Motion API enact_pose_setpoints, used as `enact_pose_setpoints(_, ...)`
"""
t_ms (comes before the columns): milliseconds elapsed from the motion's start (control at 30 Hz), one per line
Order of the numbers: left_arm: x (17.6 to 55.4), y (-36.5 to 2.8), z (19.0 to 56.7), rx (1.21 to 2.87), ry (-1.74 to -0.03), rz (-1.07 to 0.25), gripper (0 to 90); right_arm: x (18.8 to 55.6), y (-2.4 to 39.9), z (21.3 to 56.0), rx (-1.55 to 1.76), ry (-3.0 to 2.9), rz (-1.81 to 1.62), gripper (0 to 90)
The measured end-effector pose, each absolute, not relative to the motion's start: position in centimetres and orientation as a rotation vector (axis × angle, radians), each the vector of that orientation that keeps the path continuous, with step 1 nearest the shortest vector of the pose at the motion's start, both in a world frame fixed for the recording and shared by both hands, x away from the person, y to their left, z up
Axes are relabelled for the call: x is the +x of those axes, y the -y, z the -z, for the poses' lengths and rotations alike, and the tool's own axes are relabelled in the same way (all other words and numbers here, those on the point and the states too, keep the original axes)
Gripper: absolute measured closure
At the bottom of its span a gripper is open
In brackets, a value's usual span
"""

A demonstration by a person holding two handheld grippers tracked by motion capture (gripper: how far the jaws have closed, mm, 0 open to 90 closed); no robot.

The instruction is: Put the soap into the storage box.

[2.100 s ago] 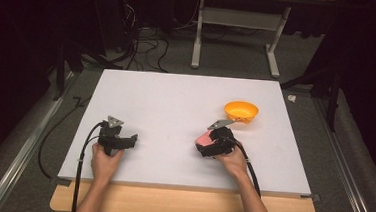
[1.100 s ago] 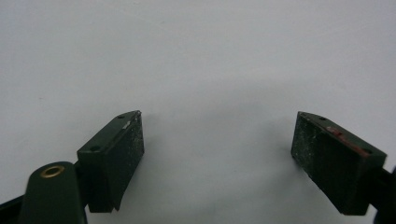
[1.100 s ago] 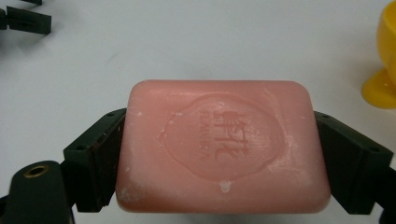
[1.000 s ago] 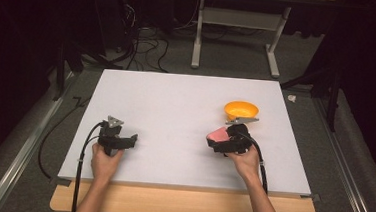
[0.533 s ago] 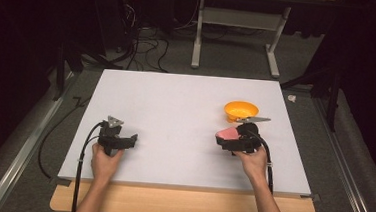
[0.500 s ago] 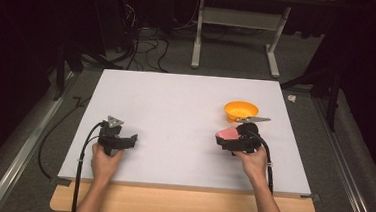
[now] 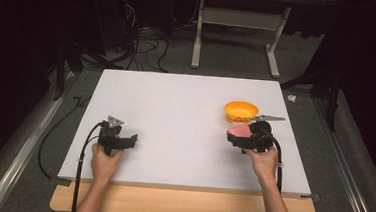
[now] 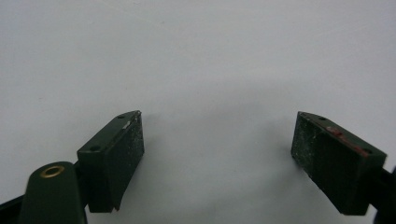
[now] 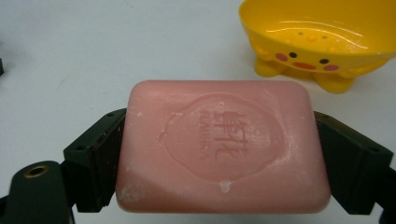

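Clamping a pink bar of soap [image 9: 219,147] from both sides, the right tool [image 9: 219,154] has its two black jaws pressed against the bar's short ends, with the stamped face of the soap turned up toward the gripper's camera. In the high view the right tool [image 7: 248,138] sits in the person's right hand [image 7: 264,160] over the right part of the white desk [image 7: 175,115], the soap [image 7: 238,131] showing as a pink patch at its front. Just beyond it stands a yellow soap dish [image 7: 241,110] (a little duck face is painted on its side, seen in the right gripper view [image 9: 322,35]), resting on the desk on short feet, near the soap but apart from it.

Well apart, over the left part of the desk, the left tool [image 7: 117,140] is held in the person's left hand [image 7: 104,160]. Its jaws stand wide apart in the left gripper view [image 8: 217,154], with nothing between them but the bare white surface below. A black cable [image 7: 81,158] trails from it back past the desk's near edge.
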State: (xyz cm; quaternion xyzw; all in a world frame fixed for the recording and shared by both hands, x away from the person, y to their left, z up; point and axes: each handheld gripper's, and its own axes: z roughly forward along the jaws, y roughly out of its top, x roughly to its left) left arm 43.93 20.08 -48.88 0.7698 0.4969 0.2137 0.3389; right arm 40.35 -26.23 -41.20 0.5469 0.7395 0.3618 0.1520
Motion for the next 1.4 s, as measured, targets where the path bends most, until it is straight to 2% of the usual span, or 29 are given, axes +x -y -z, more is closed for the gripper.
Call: enact_pose_setpoints(1400, 43.9, -20.1, 48.9, 2.004, -1.294, -0.556, 17.5, 44.4, 27.3, 38.1, 1.693, -2.016, -0.970, 13.7)
